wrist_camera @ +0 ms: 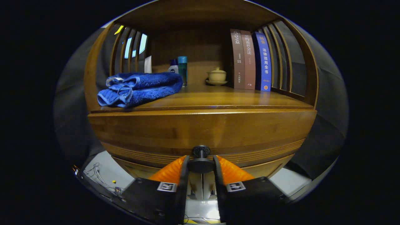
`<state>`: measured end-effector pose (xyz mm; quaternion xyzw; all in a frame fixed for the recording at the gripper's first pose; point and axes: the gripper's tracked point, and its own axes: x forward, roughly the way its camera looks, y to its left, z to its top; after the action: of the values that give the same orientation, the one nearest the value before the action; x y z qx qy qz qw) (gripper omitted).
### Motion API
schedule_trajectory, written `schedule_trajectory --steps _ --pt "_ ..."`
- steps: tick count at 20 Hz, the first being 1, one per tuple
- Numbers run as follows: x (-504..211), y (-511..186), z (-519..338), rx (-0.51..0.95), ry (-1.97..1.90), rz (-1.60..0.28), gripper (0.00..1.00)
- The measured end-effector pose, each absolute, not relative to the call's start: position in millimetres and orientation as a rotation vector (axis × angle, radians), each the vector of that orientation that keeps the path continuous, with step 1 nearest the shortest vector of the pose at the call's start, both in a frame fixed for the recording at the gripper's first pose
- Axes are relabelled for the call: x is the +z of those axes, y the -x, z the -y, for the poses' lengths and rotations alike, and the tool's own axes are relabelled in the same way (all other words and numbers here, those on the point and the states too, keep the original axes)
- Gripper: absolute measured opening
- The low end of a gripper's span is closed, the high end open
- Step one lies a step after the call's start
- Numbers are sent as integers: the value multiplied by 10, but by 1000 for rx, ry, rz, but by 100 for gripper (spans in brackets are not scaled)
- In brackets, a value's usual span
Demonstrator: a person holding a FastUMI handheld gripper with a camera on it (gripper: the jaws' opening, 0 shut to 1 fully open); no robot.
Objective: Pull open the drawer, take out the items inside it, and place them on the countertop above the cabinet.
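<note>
A wooden cabinet faces me, its drawer front [200, 131] filling the space just ahead of my fingers. A round dark knob [201, 159] sticks out of the drawer's lower middle. My gripper [201, 165] is shut on that knob, one finger pressing each side of its disc. The countertop [225, 98] above the drawer is a polished wooden shelf. The drawer's inside is hidden from me.
On the countertop lie a folded blue towel [139, 88] at the left, two small bottles [179, 68] behind it, a lidded cup on a saucer [217, 76] in the middle, and three upright books [251, 59] at the right. Slatted wooden sides enclose the shelf.
</note>
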<state>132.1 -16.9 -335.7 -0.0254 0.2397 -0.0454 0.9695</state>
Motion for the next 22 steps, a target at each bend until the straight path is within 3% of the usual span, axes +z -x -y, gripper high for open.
schedule_trajectory --steps 1,10,22 --pt "-3384 -1336 162 -96 56 -479 39" --pt "-3377 -1248 154 -94 43 -512 39" --pt "-3264 -196 46 -90 13 -549 39"
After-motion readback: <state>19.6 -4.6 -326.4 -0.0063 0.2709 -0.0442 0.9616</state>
